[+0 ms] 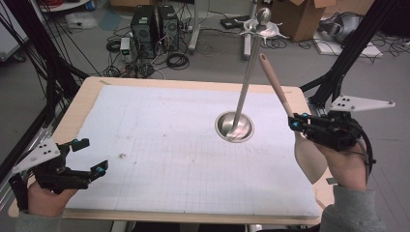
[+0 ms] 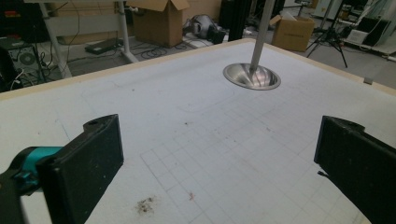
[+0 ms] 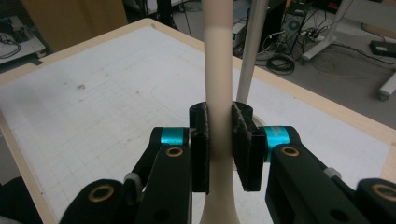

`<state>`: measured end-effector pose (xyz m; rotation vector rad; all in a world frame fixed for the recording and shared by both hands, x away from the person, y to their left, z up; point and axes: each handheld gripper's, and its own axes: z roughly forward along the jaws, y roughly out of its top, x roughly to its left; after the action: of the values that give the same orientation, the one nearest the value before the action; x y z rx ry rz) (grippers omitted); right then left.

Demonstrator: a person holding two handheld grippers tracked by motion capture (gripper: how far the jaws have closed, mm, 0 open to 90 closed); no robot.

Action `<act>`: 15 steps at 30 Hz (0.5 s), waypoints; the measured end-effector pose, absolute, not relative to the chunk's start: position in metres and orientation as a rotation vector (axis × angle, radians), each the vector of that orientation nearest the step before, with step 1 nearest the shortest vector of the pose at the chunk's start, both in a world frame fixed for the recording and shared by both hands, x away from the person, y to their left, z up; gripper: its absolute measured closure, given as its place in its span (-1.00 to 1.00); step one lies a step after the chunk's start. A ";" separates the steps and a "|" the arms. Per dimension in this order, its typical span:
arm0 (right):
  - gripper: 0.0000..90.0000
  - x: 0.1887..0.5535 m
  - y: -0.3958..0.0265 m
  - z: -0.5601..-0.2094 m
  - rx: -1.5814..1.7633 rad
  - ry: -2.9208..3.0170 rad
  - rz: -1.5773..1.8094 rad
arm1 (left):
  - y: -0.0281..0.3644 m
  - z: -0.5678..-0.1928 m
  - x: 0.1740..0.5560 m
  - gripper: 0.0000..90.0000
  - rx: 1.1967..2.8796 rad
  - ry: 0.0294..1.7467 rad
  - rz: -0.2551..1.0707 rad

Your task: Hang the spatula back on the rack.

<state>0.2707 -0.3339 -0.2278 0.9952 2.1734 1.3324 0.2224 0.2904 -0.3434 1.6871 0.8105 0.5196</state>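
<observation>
Wooden table [image 1: 87, 96], pale rim, fills frame centre. White gridded mat [image 1: 169, 159] covers nearly whole top. Round metal stand base [image 1: 234, 126] on mat, right of centre, upright pole [image 1: 247, 77] rising. Small brown stain [image 1: 122, 155] lower left.

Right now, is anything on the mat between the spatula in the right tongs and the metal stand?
Nothing visible: the white mat lies bare between the spatula, held in the right tongs, and the stand's round base.

Beige spatula [image 1: 309, 157], silver stand [image 1: 235, 126], white gridded mat [image 1: 159, 145], black/teal grippers.
</observation>
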 end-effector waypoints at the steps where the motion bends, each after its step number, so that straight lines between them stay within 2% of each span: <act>1: 0.75 0.270 -0.337 -0.225 0.997 2.165 1.338 | 0.290 -0.343 0.222 -0.96 1.688 0.809 0.520; 15: 0.75 0.268 -0.348 -0.218 1.002 2.130 1.350 | 0.290 -0.344 0.222 -0.96 1.693 0.813 0.520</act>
<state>0.2683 -0.3481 -0.2175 1.0024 2.1304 1.3500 0.2224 0.2902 -0.3439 1.6933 0.8127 0.5200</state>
